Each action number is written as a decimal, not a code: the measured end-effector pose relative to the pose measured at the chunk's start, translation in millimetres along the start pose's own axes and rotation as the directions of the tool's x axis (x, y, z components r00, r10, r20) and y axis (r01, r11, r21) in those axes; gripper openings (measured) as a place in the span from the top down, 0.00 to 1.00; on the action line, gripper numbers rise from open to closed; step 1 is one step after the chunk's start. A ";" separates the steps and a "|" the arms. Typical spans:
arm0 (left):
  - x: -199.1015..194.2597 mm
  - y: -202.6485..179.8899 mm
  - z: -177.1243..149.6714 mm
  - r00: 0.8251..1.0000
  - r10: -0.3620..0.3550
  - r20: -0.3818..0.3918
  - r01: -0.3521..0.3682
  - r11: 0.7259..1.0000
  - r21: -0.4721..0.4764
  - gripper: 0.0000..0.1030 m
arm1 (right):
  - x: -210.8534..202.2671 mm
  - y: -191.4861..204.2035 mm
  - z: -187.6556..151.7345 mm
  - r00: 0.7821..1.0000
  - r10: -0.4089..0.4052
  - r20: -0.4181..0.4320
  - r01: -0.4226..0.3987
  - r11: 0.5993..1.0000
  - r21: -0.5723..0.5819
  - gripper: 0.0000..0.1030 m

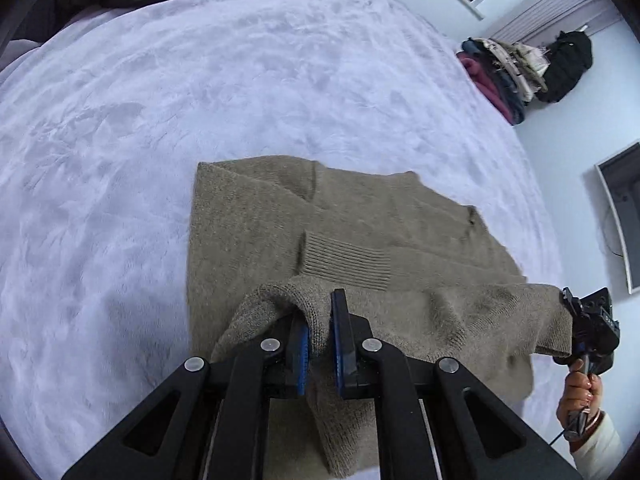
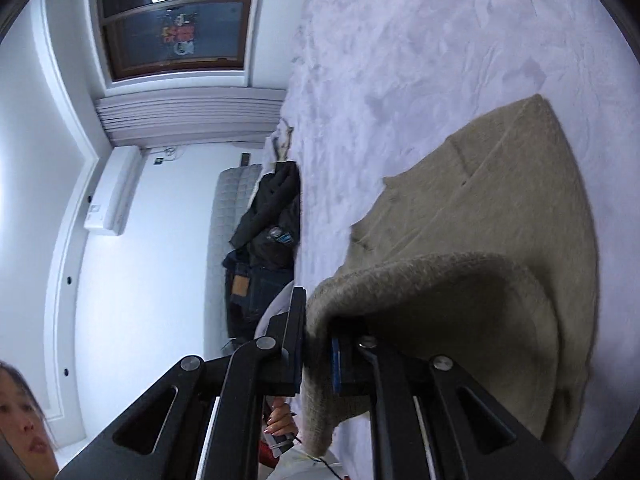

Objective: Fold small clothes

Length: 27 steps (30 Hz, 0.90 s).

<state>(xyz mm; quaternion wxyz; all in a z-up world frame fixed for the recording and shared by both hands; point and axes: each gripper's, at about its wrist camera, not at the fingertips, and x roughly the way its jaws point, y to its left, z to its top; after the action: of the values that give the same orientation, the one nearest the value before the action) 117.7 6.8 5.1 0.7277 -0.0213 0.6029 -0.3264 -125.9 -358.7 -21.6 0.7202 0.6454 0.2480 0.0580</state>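
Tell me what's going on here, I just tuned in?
A person is folding a tan knit sweater on a fluffy white blanket. The left gripper and the right gripper are each shut on the sweater's near edge, lifting it up over the part lying flat. The fold isn't laid down yet. A pile of clothes sits at the far edge.

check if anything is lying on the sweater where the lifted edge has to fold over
Nothing visible is. Both grippers, left gripper and right gripper, are shut on the lifted edge of the beige sweater. The flat part ahead carries only its own ribbed cuff; the fleece blanket around it is bare.
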 end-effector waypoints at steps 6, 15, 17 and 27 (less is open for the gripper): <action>13.2 6.9 -5.3 0.998 0.025 -0.061 -0.026 1.000 -0.015 0.84 | 29.2 -56.7 31.2 0.978 -0.204 -0.052 0.208 0.972 0.105 0.85; -31.0 7.0 -30.1 0.991 -0.029 -0.127 0.027 0.999 -0.022 0.38 | 7.0 -25.8 4.9 0.962 -0.222 -0.162 0.222 0.975 -0.018 0.46; -11.1 -1.8 -42.0 0.978 -0.023 -0.208 0.027 1.000 0.016 0.38 | 13.0 -25.9 -1.5 0.950 -0.246 -0.192 0.242 0.969 -0.044 0.47; 6.0 -48.4 -25.8 0.960 -0.205 -0.191 0.213 0.977 0.023 0.38 | 26.9 -10.9 3.2 0.966 -0.152 -0.210 0.135 0.986 -0.094 0.92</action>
<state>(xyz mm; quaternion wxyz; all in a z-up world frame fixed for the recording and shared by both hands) 73.3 -24.9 13.4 0.6294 -0.0383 0.6559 -0.4149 -103.7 -352.5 -39.5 0.7162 0.5865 0.3684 0.0854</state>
